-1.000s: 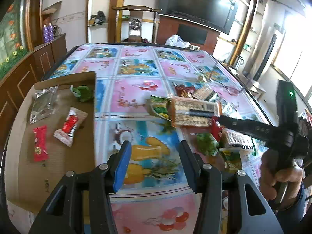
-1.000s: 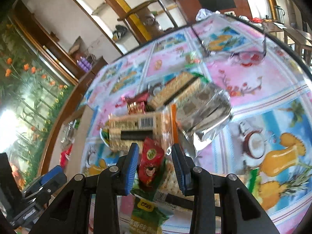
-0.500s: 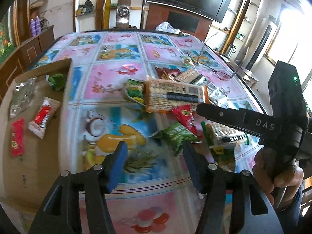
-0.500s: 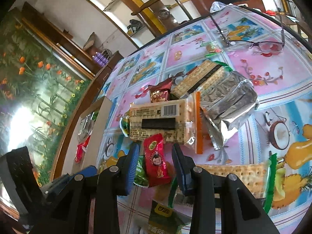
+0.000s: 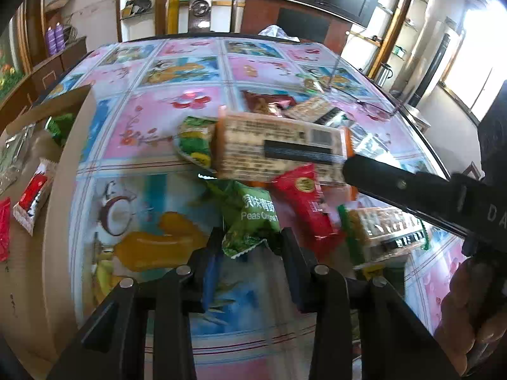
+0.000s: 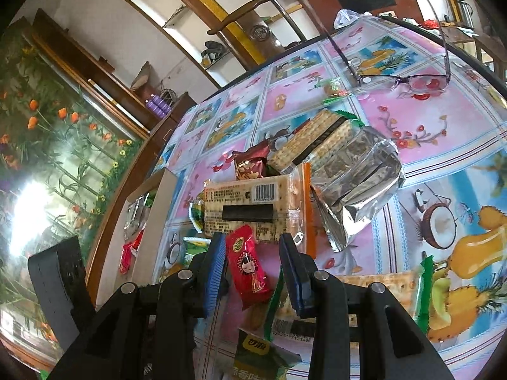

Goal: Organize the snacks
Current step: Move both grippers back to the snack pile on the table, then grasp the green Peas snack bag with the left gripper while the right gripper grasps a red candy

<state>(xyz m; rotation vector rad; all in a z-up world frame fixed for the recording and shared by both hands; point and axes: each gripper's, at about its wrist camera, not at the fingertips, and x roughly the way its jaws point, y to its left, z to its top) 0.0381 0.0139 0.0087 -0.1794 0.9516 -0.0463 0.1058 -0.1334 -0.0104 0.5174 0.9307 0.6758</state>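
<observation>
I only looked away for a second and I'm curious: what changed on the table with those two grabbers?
The left gripper swung right from beside the cardboard box and now has its open fingers around the green peas packet. The right gripper slid forward so the red snack packet lies between its open fingers. Neither has closed. The cracker pack and the eyeglasses stayed put.

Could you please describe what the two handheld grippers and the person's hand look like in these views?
Both the left gripper and the right gripper are matte black angular frames with silver round bolt heads and two fingers lined with ribbed blue pads. Seen from the left wrist, the right gripper's long black body carries pale lettering starting "DA". The person's bare right hand grips its handle; no cables show.
</observation>
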